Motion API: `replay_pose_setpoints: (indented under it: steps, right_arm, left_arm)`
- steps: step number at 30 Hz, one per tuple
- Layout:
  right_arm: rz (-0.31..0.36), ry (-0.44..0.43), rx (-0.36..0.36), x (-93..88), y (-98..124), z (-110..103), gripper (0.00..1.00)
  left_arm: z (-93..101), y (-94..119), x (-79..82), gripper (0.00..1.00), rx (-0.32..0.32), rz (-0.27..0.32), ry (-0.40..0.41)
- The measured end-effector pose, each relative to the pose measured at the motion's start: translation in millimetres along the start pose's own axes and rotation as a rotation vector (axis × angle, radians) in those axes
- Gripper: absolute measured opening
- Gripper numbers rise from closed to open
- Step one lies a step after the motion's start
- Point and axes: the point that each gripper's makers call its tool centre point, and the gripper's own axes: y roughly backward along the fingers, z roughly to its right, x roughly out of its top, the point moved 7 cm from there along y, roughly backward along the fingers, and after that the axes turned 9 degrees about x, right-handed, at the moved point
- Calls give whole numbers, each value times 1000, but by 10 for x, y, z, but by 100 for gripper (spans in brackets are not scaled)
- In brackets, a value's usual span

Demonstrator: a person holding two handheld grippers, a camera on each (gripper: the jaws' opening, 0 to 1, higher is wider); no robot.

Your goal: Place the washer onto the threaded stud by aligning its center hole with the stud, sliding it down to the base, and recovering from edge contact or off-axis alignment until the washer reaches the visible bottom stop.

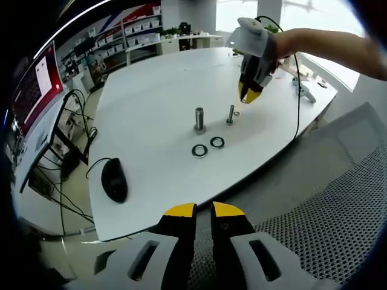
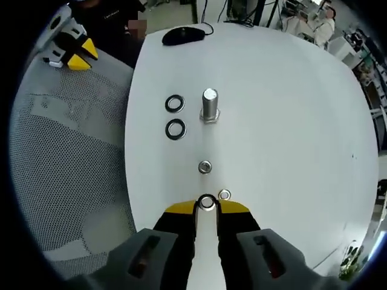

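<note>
- The washer is a small, shiny metal ring with an open centre hole, pinched by its rim between the yellow tips of the right gripper; its fingers are clenched on it.
- It hangs just above the table, near the thin threaded stud but short of it, not yet over the stud's top.
- A second small silvery washer lies flat on the table just beside the held one.
- In the left gripper view, the right gripper hangs tips-down close beside the thin stud, held by a person's hand.
- A thicker stud with a nut-like base stands upright farther along the table, apart from the thin one.
- Two larger dark washers lie flat side by side, next to the thick stud.
- Count: two studs, two small washers, two large washers.
- Wide bare white tabletop surrounds the studs; the nearest table edge runs along the side with the large washers, bordering a grey mesh chair.
- A black computer mouse sits near the table's edge, well apart from the studs.
- The left gripper hovers off the table over the mesh chair, its fingers nearly together with a narrow gap, grasping nothing.
</note>
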Motion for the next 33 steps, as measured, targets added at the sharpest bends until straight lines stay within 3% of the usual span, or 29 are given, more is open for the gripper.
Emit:
replay_pose_setpoints:
  steps: [16,33]
  right_arm:
    - [-2,98,-15,241,-39,-13,14]
    - [-1,125,-20,297,-143,0,14]
  left_arm:
    - [8,6,3,7,0,3,1]
    - [5,4,-1,7,-2,4,2]
